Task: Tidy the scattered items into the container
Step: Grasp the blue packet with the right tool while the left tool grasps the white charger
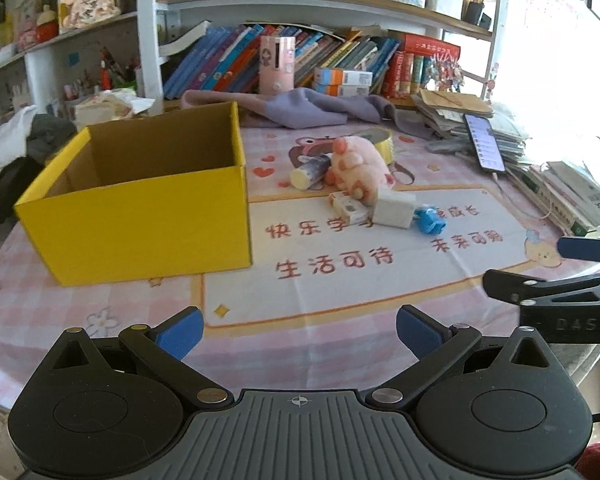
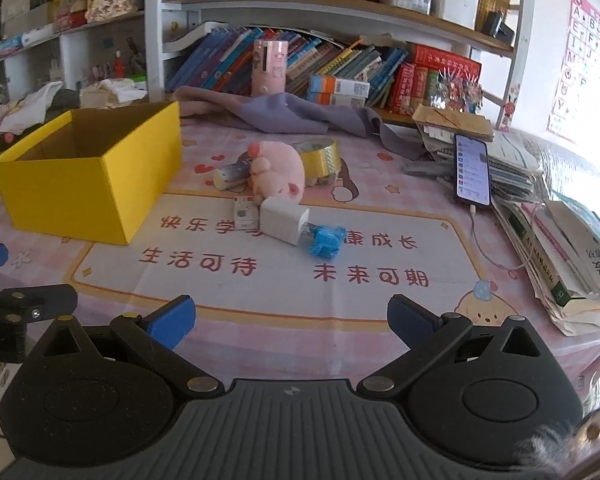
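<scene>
Yellow cardboard box, open-topped, plain brown inside, nothing visible in it from this angle; sits on the left side of the pink checked table mat. Right of the box, mid-table, a tight cluster of loose items: pink plush toy largest, lying on its side; roll of yellow tape just behind it on the far side; a cylindrical tube with a pale cap lying flat, touching the plush on its left. Nearer, a white charger block touches the plush, with a small white carton against its left and a small blue toy against its right. Left gripper low over the near edge of the mat, level, blue-padded fingers spread wide, nothing between them. Right gripper alongside it to the right, same low level pose, fingers likewise spread wide and empty, pointing toward the cluster.
</scene>
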